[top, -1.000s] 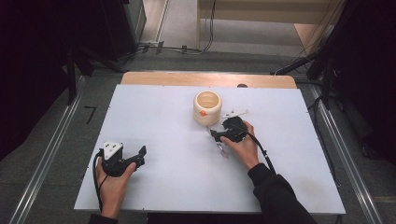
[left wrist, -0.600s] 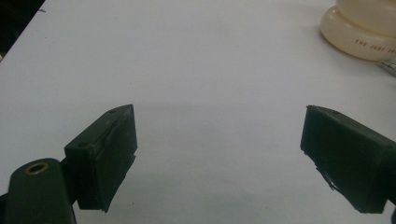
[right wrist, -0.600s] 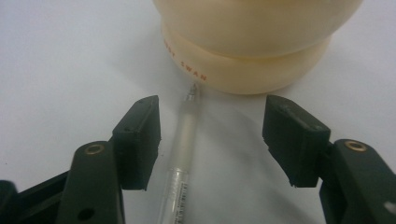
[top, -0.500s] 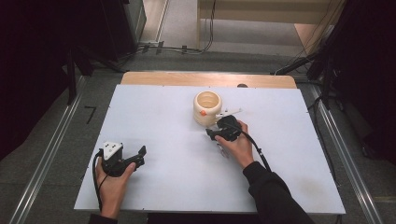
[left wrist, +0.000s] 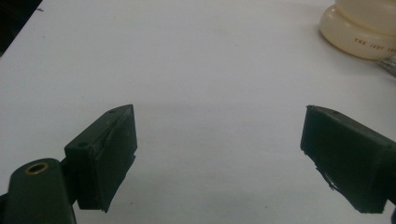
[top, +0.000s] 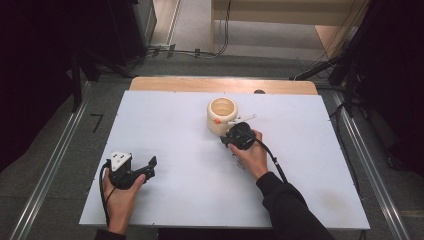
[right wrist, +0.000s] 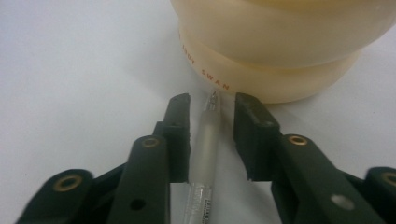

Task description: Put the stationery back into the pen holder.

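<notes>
Currently | right claw narrowly parted around a pen lying on the counter, tip just beside the cream cup | left claw gaping wide, holding nothing

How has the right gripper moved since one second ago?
Yes. In the high view the right gripper has moved toward the table's left and a little forward, closer to the cream cup.

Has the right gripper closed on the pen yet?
No. In the right gripper view the jaws stand apart on either side of the pen, with a gap showing on each side.
</notes>
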A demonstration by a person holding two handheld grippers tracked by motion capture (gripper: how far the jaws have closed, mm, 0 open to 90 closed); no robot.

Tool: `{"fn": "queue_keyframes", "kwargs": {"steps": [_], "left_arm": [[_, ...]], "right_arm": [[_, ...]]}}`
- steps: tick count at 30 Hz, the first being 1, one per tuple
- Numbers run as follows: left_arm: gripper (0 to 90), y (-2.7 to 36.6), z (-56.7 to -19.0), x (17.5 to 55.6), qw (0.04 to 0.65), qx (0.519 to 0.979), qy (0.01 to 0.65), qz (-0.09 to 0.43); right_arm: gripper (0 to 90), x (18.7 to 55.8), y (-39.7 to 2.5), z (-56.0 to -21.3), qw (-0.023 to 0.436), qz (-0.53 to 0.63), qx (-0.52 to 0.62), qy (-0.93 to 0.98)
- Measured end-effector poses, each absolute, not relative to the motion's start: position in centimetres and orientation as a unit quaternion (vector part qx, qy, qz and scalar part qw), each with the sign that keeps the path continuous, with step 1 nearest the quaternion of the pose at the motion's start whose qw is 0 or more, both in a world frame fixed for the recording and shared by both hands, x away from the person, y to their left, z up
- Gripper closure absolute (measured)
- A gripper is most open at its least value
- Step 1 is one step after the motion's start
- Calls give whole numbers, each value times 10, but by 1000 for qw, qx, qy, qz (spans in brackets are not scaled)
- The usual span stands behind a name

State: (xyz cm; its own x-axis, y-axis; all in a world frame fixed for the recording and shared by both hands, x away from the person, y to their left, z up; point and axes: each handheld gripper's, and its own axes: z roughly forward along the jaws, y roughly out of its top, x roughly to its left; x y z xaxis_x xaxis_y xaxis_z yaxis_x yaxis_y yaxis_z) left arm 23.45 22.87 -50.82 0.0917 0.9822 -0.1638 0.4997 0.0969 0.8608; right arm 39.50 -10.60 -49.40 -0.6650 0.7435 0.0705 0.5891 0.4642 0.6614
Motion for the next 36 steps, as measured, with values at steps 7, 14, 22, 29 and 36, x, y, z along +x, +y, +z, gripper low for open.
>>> {"fn": "queue_keyframes", "kwargs": {"steps": [7, 14, 22, 29, 36], "left_arm": [[115, 229, -508, 234, 421, 608, 609, 286], [115, 229, -508, 234, 422, 608, 609, 286], [116, 229, -508, 234, 423, 606, 610, 286], [116, 230, -508, 233, 421, 607, 610, 287], [116, 230, -508, 233, 422, 607, 609, 287]], "right_arm": [[703, 396, -104, -497, 109, 331, 393, 851], [758, 397, -104, -497, 110, 328, 393, 852], [769, 395, -103, -496, 109, 330, 386, 854], [771, 386, -108, -477, 110, 352, 373, 851], [772, 371, -120, -455, 114, 384, 364, 841]]}}
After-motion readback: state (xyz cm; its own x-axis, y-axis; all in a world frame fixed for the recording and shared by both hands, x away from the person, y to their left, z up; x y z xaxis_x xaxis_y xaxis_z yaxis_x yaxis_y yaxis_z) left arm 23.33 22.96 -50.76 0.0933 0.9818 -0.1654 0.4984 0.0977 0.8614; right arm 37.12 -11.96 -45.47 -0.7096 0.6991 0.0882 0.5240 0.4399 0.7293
